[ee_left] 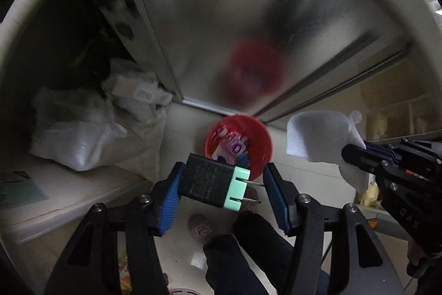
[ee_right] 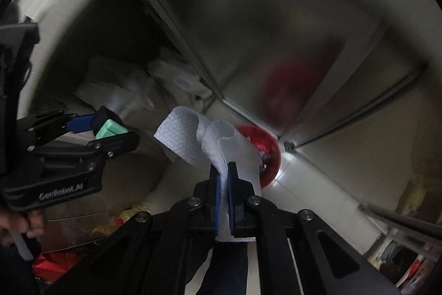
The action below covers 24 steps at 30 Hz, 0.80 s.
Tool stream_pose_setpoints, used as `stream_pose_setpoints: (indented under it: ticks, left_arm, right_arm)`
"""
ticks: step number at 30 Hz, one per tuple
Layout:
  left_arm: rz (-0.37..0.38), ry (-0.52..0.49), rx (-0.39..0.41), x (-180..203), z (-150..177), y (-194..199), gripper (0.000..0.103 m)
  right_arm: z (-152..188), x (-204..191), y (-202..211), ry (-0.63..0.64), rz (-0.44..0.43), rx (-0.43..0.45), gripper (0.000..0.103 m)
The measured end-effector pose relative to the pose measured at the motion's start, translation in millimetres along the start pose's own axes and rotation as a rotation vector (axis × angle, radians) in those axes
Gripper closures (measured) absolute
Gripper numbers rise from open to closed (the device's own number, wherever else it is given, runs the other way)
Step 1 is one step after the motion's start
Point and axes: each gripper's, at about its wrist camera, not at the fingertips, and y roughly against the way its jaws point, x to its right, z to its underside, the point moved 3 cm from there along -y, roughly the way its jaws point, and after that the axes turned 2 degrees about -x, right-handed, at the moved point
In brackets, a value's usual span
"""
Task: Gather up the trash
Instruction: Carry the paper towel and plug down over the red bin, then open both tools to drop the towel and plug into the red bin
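Our left tool (ee_left: pixel 221 191) is clamped across a black charger block (ee_left: pixel 205 180) with a mint-green end and two bare metal prongs; one pad presses the block's blunt end and the prong tips meet the other pad, so we judge this grip less sure than one across the flat sides, since the hard, smooth, light body could pivot or slip off the thin pins. Our right tool (ee_right: pixel 225 194) has its pads together on a white paper towel (ee_right: pixel 212 140), which rises from the pads and folds over itself; it is soft, nearly weightless and will sag, so the pinch on the doubled fold seems the sound place to hold it, though it may cling to the ribbed pads when let go. Below and just beyond both tools stands the red bin (ee_left: pixel 257 129) on the pale floor (ee_left: pixel 312 179), already holding coloured wrappers, its mouth open upward. To the bin's left lie white sacks (ee_left: pixel 83 134) on a low ledge, and behind it runs a metal door track (ee_left: pixel 317 90) at a frosted panel; the person's dark trouser leg (ee_left: pixel 248 248) sits near us, so the clear way in, we think, is from above
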Motion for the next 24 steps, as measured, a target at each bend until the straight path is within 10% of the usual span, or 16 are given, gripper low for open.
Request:
stream_pose_setpoints:
  ticks: [24]
  left_arm:
    - [0.031,-0.081,-0.153,-7,7,-343,0.048]
  right_arm:
    - [28,87,-299,-0.042,0.014,-0.157,0.099]
